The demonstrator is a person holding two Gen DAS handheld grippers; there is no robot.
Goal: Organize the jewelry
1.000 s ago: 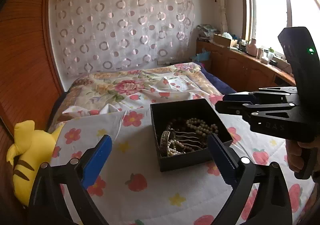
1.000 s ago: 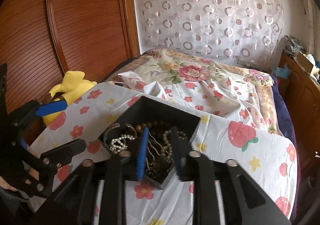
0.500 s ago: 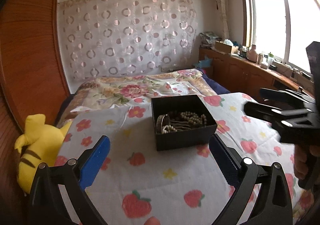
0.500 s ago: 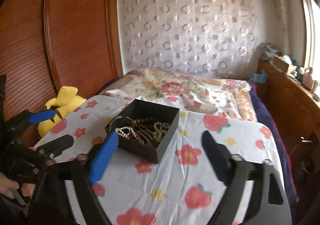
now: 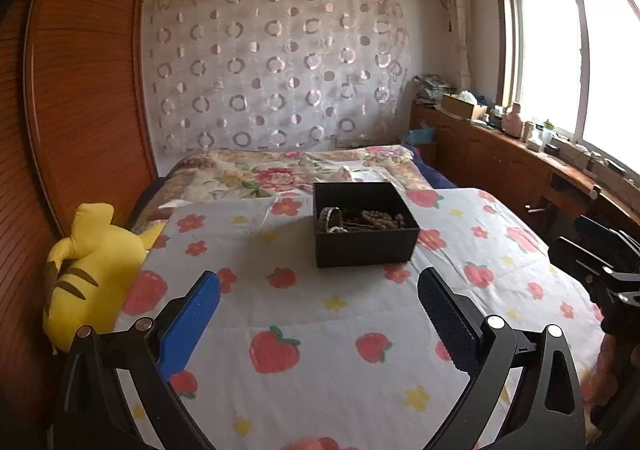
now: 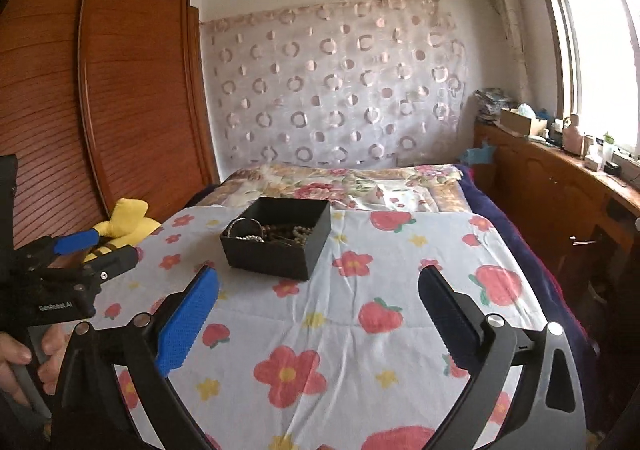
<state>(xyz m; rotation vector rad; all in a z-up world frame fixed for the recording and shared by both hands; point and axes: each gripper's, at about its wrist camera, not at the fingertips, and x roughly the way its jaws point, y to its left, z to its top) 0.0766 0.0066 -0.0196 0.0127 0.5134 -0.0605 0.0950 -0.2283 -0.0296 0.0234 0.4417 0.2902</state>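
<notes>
A black open box sits on the strawberry-print bedspread; it also shows in the right wrist view. Inside lie pearl strands and beads, a bangle and other tangled jewelry. My left gripper is open and empty, held back from the box. My right gripper is open and empty, also short of the box. The right gripper appears at the right edge of the left wrist view, and the left gripper at the left edge of the right wrist view.
A yellow plush toy lies at the bed's left edge by the wooden wardrobe. A floral quilt lies behind the box. A wooden counter with small items runs under the window on the right.
Both grippers have pulled back and away from the box. The right gripper's jaws were nearly shut over the box one second ago and are now wide open.
</notes>
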